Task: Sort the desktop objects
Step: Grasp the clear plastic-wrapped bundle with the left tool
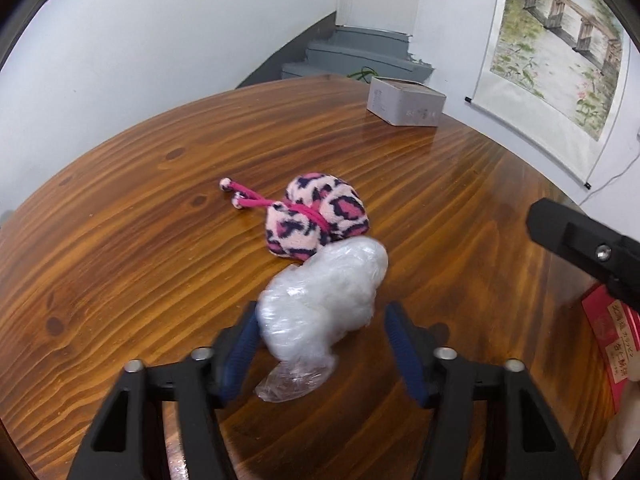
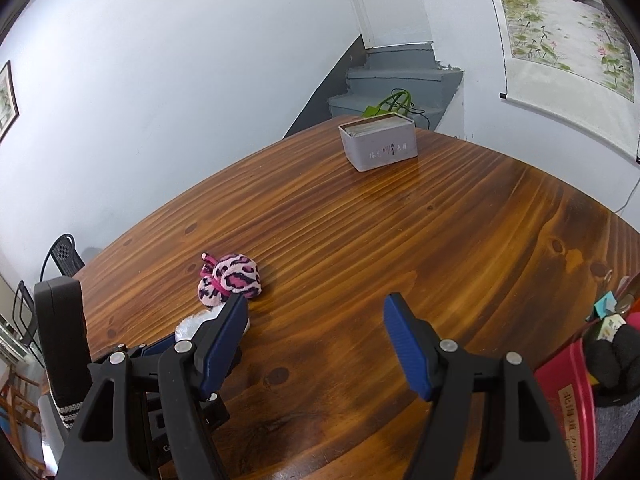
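The left gripper (image 1: 324, 344) stands wide around a clear plastic bundle (image 1: 320, 300) on the table (image 1: 160, 200); its left pad (image 1: 244, 344) seems to touch the wrap, though blur blunts that edge. A leopard pouch (image 1: 316, 216) lies just beyond. The right gripper (image 2: 316, 340) gapes empty, hiding most of the bundle. A red box (image 1: 608, 340) is cut off by the frame; a tin (image 2: 378, 146) sits far back.

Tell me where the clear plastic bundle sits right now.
In the left wrist view the clear plastic bundle lies on the wooden table between the open left tongs, touching the pink leopard plush pouch just beyond it.
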The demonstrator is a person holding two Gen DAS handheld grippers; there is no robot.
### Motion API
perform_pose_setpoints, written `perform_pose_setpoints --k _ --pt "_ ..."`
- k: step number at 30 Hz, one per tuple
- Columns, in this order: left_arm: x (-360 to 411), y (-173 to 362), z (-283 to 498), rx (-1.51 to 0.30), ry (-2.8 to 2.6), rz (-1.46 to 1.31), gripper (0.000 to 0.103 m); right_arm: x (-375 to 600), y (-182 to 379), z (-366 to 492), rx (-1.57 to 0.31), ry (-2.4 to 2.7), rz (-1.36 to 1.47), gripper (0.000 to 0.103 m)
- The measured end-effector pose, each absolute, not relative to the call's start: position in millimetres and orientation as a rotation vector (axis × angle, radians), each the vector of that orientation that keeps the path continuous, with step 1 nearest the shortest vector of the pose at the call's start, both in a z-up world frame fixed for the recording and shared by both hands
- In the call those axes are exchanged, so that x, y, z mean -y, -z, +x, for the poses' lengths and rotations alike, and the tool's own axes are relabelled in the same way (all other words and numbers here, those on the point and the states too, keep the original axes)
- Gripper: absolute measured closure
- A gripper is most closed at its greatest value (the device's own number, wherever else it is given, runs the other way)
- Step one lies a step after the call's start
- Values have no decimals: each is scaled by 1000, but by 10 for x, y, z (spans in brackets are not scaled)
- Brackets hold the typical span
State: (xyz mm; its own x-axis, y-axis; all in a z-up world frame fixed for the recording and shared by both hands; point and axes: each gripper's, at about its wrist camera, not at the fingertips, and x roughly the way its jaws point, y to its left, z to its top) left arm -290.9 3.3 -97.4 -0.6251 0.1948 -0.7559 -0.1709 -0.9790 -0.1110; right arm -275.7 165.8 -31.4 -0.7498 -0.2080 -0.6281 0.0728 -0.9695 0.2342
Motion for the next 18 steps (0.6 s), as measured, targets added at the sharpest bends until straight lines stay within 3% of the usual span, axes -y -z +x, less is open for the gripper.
perform_pose_setpoints --k 2,5,18 --pt "-12 976 -2870 57 -2667 -1244 61 -1647 341 -2763 285 2788 1045 29" --pt "75 974 -2734 101 -2668 -1233 79 -1617 374 -2762 257 2779 1045 29" --pt "833 650 -1718 313 -2827 -1121 79 -894 582 -3275 172 2671 1133 29"
